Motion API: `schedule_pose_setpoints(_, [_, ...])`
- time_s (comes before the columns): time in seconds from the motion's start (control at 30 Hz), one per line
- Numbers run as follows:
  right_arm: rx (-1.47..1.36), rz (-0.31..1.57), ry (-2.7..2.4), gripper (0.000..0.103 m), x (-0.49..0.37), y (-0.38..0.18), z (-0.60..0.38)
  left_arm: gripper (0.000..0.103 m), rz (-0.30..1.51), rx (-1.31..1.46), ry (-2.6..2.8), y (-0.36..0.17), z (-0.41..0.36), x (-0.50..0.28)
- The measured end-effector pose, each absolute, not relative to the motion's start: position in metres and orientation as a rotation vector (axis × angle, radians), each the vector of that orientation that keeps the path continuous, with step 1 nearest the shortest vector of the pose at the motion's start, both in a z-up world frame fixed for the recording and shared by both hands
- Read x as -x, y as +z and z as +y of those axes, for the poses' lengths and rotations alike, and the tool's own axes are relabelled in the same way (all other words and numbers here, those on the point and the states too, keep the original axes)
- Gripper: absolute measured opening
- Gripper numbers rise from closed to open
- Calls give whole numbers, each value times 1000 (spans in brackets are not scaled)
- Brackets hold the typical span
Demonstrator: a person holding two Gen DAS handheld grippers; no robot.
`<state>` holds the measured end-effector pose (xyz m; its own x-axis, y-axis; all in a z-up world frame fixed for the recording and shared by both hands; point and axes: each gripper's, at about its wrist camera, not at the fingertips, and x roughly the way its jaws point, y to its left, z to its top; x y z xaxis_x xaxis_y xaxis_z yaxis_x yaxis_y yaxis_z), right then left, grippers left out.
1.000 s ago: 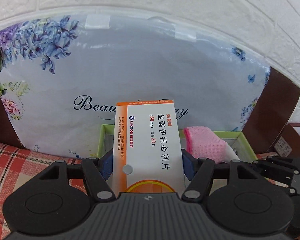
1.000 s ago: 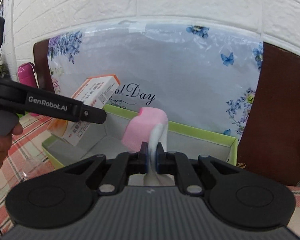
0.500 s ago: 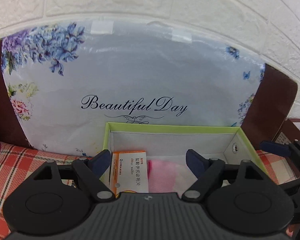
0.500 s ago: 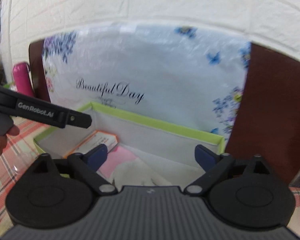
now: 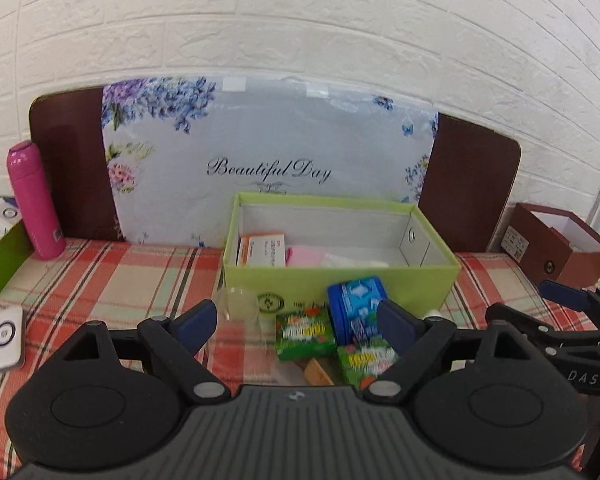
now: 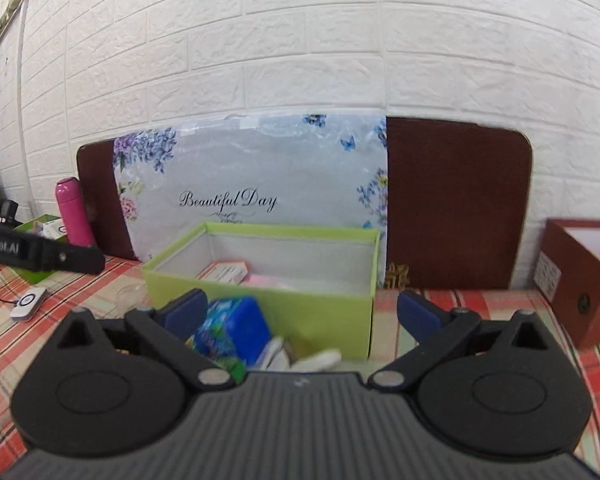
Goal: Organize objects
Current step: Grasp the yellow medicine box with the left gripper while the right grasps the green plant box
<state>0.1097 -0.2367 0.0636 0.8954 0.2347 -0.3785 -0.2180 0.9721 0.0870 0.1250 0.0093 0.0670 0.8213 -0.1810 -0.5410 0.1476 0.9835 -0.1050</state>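
Observation:
The light green box point(image 5: 340, 280) stands on the plaid cloth. Inside it lie an orange-and-white medicine box point(image 5: 262, 250) and a pink cloth point(image 5: 304, 256). The right wrist view shows the same green box point(image 6: 260, 300) and medicine box point(image 6: 226, 272). In front of the box lie a blue tissue pack point(image 5: 356, 304), two green packets point(image 5: 304, 330) and a clear cup point(image 5: 240, 304). My left gripper point(image 5: 296, 322) is back from the box, its jaws opening with nothing held between them. My right gripper point(image 6: 302, 310) is open and empty, above the blue pack point(image 6: 232, 330).
A pink bottle point(image 5: 36, 200) and another green box point(image 5: 0, 264) stand at the left. A white device point(image 5: 6, 338) lies near the left edge. A brown box point(image 5: 556, 244) sits at the right. A floral board point(image 5: 268, 152) leans on the white brick wall behind.
The left gripper let go of the medicine box and the right let go of the pink cloth; both now lie in the green box. Both grippers opened and drew back from it.

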Motion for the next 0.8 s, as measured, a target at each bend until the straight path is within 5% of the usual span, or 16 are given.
schedule_pose_setpoints(0.8, [-186, 568, 237, 103, -26, -9, -232, 91, 870, 268, -13, -50, 42, -88])
